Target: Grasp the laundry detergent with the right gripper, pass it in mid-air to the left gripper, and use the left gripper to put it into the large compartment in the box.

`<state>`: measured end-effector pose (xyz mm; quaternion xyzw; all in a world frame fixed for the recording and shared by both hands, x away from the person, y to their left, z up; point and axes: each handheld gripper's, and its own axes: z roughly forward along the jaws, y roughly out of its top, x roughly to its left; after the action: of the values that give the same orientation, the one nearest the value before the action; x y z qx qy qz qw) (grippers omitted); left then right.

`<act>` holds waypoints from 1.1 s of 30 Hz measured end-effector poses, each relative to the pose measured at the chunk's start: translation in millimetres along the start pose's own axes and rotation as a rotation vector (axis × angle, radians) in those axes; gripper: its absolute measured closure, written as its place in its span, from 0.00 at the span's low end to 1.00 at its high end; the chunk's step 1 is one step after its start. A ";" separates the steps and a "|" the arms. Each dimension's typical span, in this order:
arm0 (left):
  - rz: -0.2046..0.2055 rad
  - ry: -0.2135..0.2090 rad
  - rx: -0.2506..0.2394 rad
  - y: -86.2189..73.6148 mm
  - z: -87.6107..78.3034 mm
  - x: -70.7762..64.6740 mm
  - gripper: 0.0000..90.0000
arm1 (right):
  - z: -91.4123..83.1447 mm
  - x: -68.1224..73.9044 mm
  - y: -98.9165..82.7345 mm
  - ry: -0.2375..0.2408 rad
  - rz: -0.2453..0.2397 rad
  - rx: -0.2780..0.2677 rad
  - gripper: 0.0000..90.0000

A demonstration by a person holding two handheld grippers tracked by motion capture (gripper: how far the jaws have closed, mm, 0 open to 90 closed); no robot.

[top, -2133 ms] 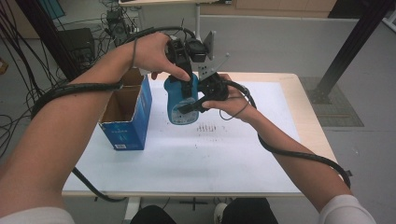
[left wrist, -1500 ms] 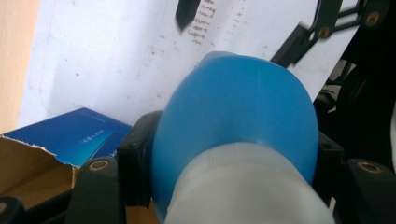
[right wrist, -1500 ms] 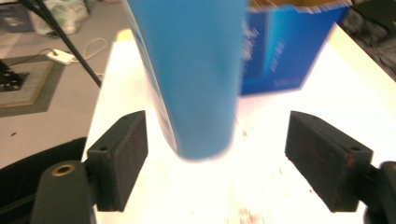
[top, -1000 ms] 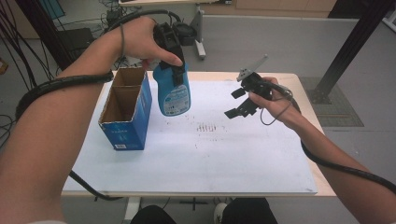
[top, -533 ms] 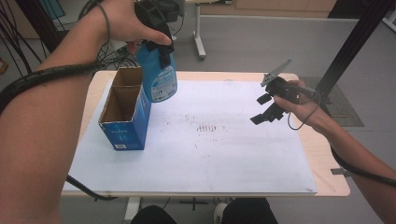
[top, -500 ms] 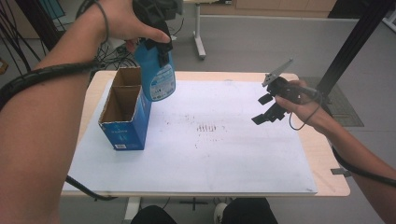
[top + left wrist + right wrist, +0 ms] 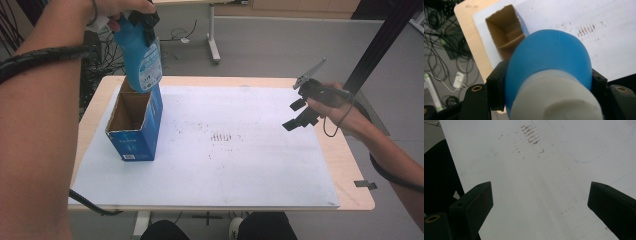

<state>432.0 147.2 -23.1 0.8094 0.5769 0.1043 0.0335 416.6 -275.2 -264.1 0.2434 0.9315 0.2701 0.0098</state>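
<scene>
— Since a second ago the left gripper (image 7: 142, 20) has carried the blue bottle (image 7: 142, 57) up and over toward the open box (image 7: 134, 125); what do you see of it?

— Its jaws are clamped on the bottle just below the white cap (image 7: 554, 100). The bottle hangs above the box's open top, its base at the far rim.

— Any writing legible?

— The bottle has a white label (image 7: 150, 65) and the box front has white print (image 7: 129, 148), both too small to read.

— And the right gripper (image 7: 299, 116)?

— It has drawn off to the right edge of the table (image 7: 350, 165). Its jaws stand wide apart with nothing between them, above the white sheet (image 7: 549, 182), which bears reddish smudge marks (image 7: 530, 135).
</scene>
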 end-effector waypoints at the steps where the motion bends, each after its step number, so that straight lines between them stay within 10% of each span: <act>1: -0.025 0.000 0.001 0.0 -1.2 3.5 0.40 | -0.5 -0.4 0.2 -0.001 0.000 0.003 0.07; 16: -0.326 0.042 0.011 -4.6 -8.1 44.3 0.40 | -5.8 -4.1 0.7 -0.007 -0.003 0.011 0.07; 33: -0.444 0.050 0.019 -5.9 -0.6 58.8 0.40 | -7.4 -3.5 1.8 -0.006 -0.008 0.014 0.07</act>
<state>444.8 204.5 -15.9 0.6600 0.7426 0.1087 0.0336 419.4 -279.2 -257.3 0.2407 0.9343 0.2627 0.0118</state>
